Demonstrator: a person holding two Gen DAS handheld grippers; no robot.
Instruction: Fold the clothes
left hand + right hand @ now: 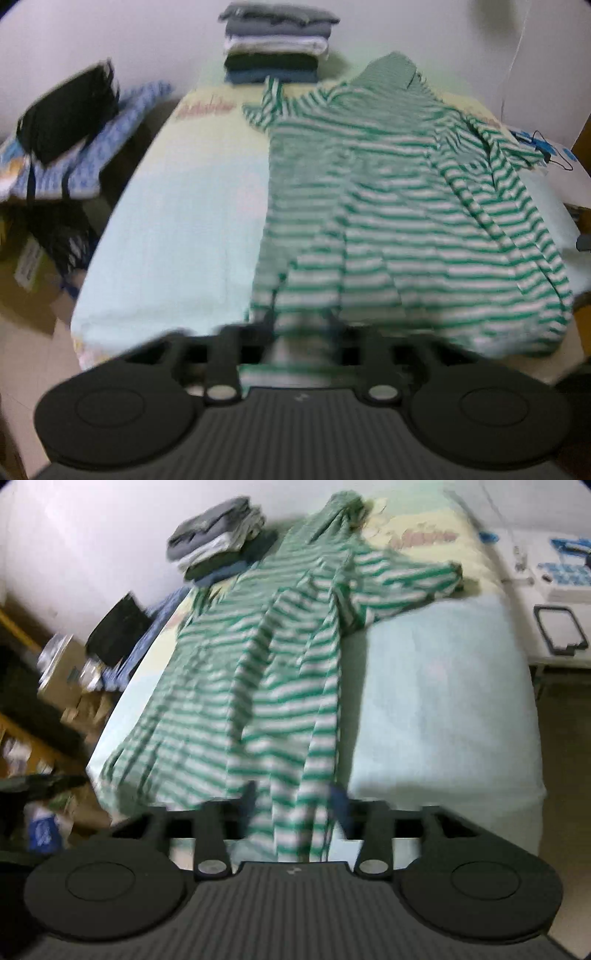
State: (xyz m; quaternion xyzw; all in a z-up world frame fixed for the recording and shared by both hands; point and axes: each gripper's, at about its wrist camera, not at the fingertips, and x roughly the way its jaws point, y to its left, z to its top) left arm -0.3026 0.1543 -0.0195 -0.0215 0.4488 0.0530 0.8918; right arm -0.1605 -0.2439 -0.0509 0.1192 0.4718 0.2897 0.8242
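A green-and-white striped shirt (388,206) lies stretched along a table covered with a pale green and yellow cloth (177,229). My left gripper (301,325) is shut on the shirt's near hem at its left side. In the right wrist view the same shirt (258,672) runs away from me, one sleeve (406,579) spread to the right. My right gripper (295,801) is shut on the near hem, which hangs bunched between the fingers. Both views are blurred by motion.
A stack of folded clothes (277,44) sits at the far end by the wall, also seen in the right wrist view (218,535). A black bag (70,110) on blue fabric lies left of the table. A white side table (554,583) with small items stands right.
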